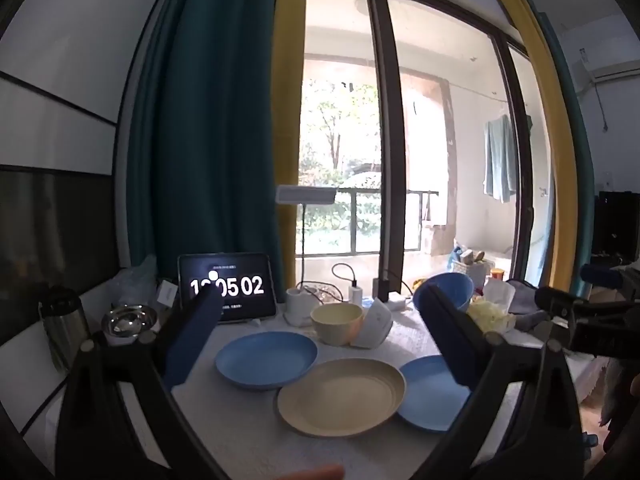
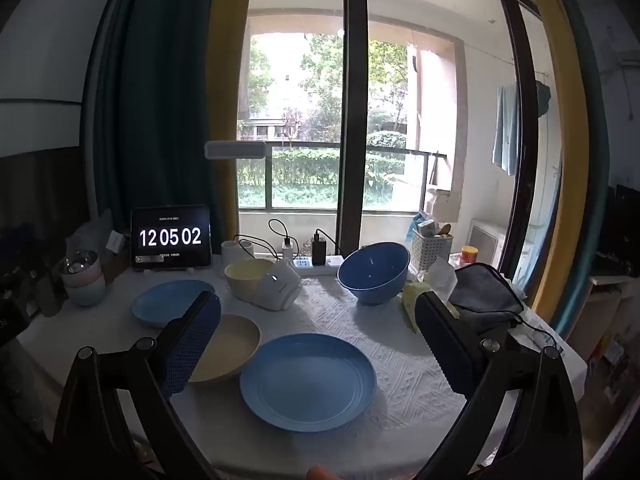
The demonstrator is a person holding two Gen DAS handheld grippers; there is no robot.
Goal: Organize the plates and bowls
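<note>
Both claws, left (image 1: 320, 336) and right (image 2: 318, 336), gape empty above the tabletop (image 2: 360, 320). Near blue plate (image 2: 308, 380) lies flat between right pads; approach low, pinch rim, stack plates.

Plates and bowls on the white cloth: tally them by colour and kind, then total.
Blue plates: 2
Beige plate: 1
Blue bowl: 1
Beige bowl: 1
Total: 5
</note>
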